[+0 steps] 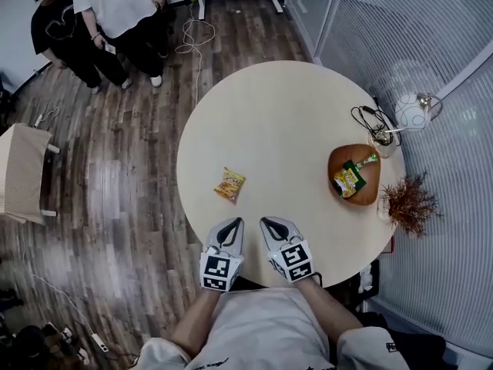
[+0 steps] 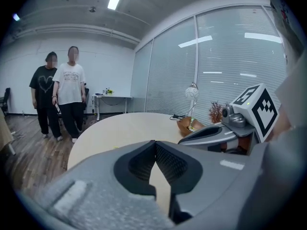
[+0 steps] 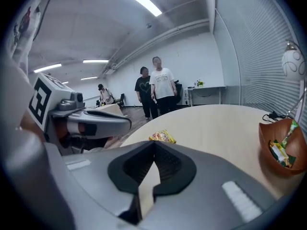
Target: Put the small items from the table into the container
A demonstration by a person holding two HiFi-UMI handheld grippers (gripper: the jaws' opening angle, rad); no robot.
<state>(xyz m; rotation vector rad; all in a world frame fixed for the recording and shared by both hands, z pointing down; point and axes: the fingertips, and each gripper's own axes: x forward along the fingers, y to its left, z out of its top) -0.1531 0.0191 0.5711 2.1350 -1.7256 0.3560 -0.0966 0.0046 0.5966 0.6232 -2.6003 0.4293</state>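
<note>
- The left gripper was over the near edge of the round table, close to the person's body.
- Its jaws were closed, tip against tip, and nothing was between them.
- The right gripper was just beside the left one, also over the near edge.
- Its jaws were closed too, and they held nothing.
- An orange and yellow snack packet lay flat on the table, a little way ahead of the two grippers and not touching them.
- In the right gripper view, this packet showed just past the closed jaw tips.
- A brown bowl sat near the right edge of the table, well apart from the snack packet.
- A green and yellow packet lay inside the bowl.
- A white lamp and a black cable were at the table's edge behind the bowl.
- A dry brown plant stood just beside the bowl.
- Two people stood on the wood floor on the far side of the table.
</note>
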